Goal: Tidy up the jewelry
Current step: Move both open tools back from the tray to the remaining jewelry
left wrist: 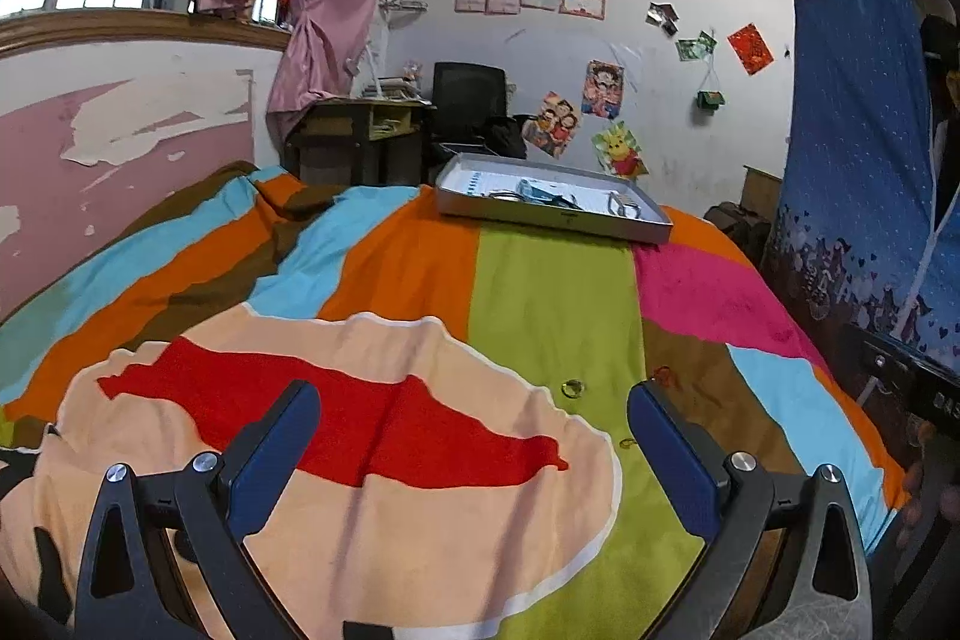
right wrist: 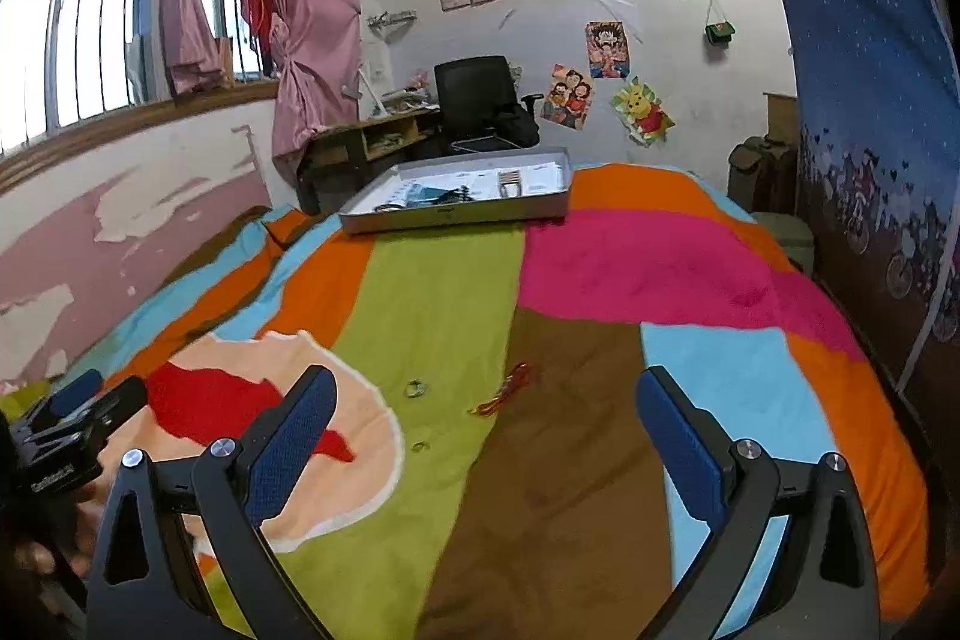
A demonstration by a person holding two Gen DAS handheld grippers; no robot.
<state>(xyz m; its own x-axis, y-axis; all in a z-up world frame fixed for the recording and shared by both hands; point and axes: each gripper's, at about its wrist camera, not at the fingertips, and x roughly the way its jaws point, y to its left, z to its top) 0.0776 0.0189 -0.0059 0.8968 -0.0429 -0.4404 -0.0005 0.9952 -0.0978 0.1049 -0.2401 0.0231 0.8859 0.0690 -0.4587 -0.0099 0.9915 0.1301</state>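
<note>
two claws: left gripper [left wrist: 474, 403] and right gripper [right wrist: 486, 388], both spread wide, holding nothing
loose pieces: small pale metal ring [right wrist: 415, 388] and red-orange cord bracelet [right wrist: 504, 391], ahead between right fingers
bracelet axis: diagonal, far end rightward
nearer: right
goal: shallow grey metal tray [right wrist: 456, 214], well beyond

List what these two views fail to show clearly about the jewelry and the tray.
- Tray contents: its near wall and the distance hide them in both wrist views; only vague metallic and blue shapes show.
- Ring and smaller ring on the blanket: too small to identify.
- Red-orange cord: largely hidden behind a finger of the left hand-held gripper in the left view.
</note>
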